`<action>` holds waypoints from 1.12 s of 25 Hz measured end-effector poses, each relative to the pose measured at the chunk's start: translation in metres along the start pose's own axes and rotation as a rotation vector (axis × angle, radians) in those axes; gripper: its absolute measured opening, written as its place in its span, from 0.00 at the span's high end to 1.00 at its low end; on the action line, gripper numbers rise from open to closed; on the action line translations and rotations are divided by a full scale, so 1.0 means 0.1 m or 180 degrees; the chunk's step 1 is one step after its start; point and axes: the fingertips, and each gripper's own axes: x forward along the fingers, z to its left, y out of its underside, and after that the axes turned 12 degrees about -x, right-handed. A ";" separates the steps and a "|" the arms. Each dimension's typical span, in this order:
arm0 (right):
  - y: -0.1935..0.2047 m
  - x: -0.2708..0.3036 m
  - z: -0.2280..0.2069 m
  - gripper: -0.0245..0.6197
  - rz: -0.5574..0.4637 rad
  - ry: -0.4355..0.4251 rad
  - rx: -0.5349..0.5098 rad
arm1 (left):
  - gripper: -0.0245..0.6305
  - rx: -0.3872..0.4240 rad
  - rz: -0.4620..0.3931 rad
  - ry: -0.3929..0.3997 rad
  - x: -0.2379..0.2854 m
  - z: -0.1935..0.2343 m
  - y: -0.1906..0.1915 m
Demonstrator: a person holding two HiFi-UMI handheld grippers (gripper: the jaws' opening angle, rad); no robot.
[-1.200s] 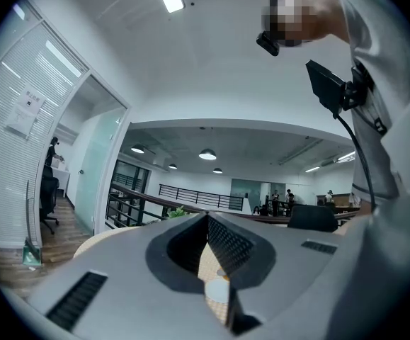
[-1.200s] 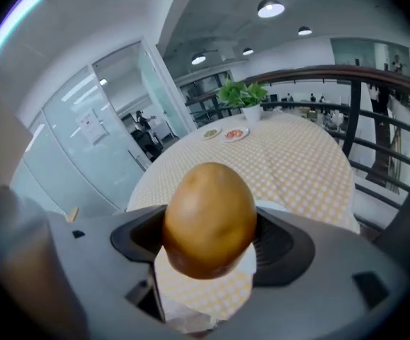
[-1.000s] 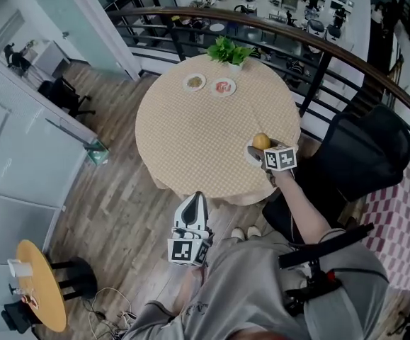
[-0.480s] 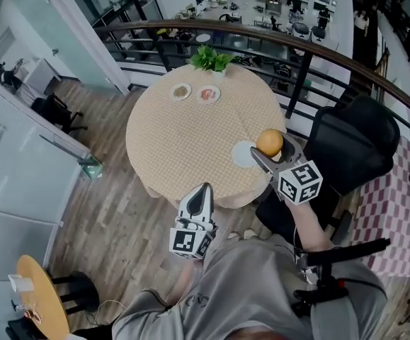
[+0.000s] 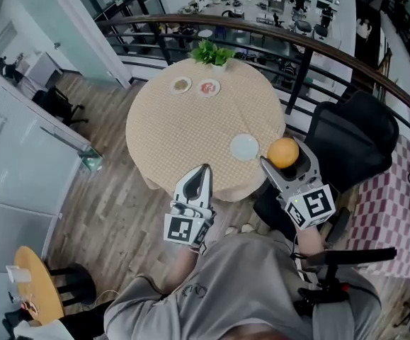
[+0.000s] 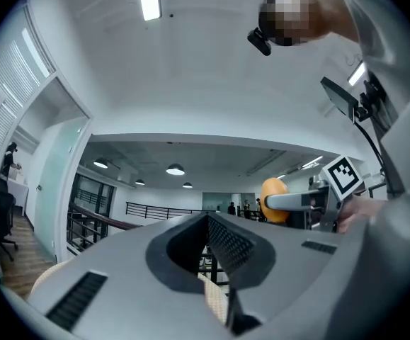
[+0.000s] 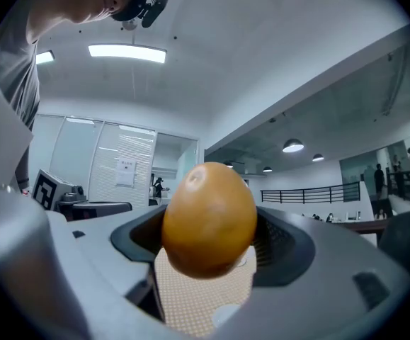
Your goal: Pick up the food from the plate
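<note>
"Since my right gripper (image 5: pixel 287 167) has its fingers clamped on the orange (image 5: pixel 283 151), I'd call the pick as good as made. The fruit hangs clear of the white plate (image 5: pixel 244 146), at the plate's 3 o'clock, by the rim of the round table (image 5: pixel 183 129)."

"And your left?"

"My left gripper (image 5: pixel 202 172) hovers at the plate's 8 o'clock, by the table's near edge, fingers together on nothing."

"What does the next move ask?"

"A steady squeeze, I think. The fruit is round and smooth and only its sides are pinched, so a tilt could let it roll out. I'd carry it level and choose somewhere to set it."
</note>
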 end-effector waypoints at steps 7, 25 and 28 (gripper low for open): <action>0.26 0.02 -0.02 0.41 0.0145 -0.0156 0.0107 | 0.95 -0.0008 0.0072 -0.0092 0.09 0.01 0.18; 0.38 0.14 0.16 0.41 0.0237 -0.0342 0.0110 | 0.95 -0.0020 0.0073 -0.0370 -0.18 0.12 0.18; 0.38 0.15 0.16 0.41 0.0248 -0.0351 0.0108 | 0.95 -0.0028 0.0094 -0.0374 -0.17 0.14 0.21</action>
